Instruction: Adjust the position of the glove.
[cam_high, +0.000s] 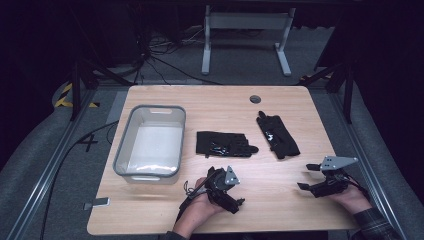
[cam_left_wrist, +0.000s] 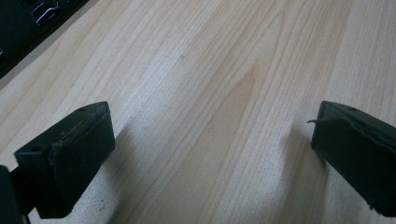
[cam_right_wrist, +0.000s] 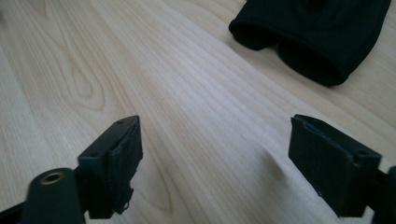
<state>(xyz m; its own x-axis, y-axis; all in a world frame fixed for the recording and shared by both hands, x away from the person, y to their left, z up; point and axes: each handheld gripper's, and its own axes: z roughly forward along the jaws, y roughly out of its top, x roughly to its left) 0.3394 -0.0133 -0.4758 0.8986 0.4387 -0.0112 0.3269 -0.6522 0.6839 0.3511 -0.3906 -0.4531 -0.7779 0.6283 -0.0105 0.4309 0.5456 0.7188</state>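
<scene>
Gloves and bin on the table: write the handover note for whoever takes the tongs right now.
Left tongs: open, empty, low over the table near its front edge.
Right tongs: open, empty, just short of the right glove.
Left glove lies flat mid-table; the right one lies angled beside it.
Grey bin at left looks empty.
Done: nothing moved. Left, probably: pick up both gloves and bin them.

I can read no word, brand or number on anything before me. The only marks are a dark cross-shaped mark (cam_high: 88, 143) on the grey floor left of the table, and yellow-and-black hazard stripes (cam_high: 63, 95) on the floor beyond it. Pale marks on the glove (cam_left_wrist: 44, 10) are too blurred to read
</scene>
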